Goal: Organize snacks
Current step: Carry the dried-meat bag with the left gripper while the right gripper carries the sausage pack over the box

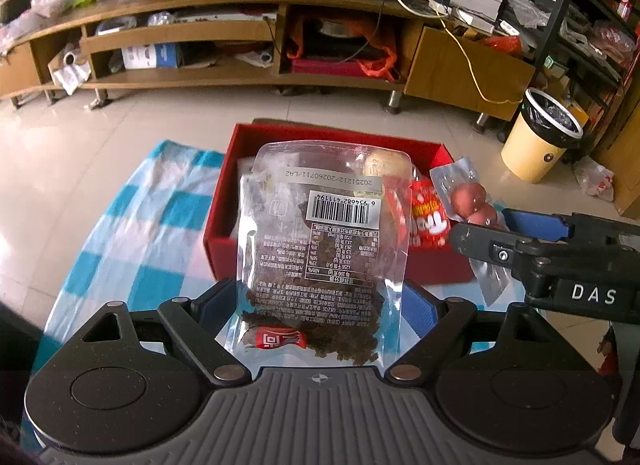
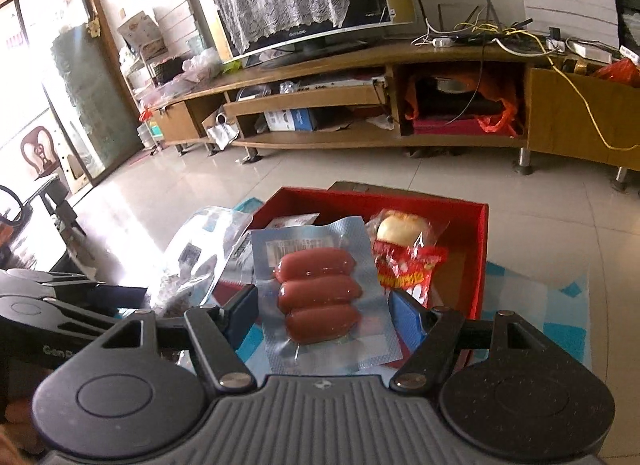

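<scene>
- Clamping wide, the left gripper (image 1: 320,301) is holding a clear pouch (image 1: 324,233) of dark dried snack by its lower sides.
- Narrower, the right gripper (image 2: 324,313) is pinching a sausage pack (image 2: 320,297) by its edges.
- Both packs are standing lengthwise away from the jaws, over the red box (image 1: 224,193).
- Three reddish sausages are lying crosswise, stacked, in silvery film.

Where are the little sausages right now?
The sausage pack is held up between the right gripper's jaws, in front of the red box, just left of the red snack wrapper.
</scene>
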`<action>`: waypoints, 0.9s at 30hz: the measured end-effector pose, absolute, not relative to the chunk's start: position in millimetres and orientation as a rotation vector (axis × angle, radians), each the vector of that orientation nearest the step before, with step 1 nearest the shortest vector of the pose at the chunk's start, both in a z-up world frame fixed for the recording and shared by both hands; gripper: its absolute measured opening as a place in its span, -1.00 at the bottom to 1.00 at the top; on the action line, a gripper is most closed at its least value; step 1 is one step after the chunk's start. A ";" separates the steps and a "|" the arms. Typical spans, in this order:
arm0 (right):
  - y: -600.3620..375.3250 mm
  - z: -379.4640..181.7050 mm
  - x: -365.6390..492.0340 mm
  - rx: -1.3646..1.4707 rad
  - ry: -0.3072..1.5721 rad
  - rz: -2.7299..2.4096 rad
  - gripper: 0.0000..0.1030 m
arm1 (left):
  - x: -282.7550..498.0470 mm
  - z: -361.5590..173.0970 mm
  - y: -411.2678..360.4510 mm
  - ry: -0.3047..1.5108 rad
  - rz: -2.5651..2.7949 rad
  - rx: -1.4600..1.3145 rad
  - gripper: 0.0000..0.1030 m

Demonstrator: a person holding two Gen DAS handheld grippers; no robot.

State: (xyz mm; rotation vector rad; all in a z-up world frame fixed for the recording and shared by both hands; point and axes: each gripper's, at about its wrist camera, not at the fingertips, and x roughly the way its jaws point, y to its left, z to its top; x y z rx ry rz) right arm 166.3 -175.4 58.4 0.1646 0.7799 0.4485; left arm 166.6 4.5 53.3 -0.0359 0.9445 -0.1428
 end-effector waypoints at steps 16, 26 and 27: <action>-193.2 47.3 217.0 0.209 0.781 0.360 0.35 | 225.4 44.0 -11.8 0.926 -0.111 0.004 0.74; -191.6 34.0 232.8 0.195 0.804 0.340 0.35 | 247.4 34.6 -14.9 0.936 -0.094 0.006 0.74; -192.4 33.0 234.3 0.195 0.805 0.336 0.35 | 248.9 33.8 -15.3 0.937 -0.092 0.007 0.74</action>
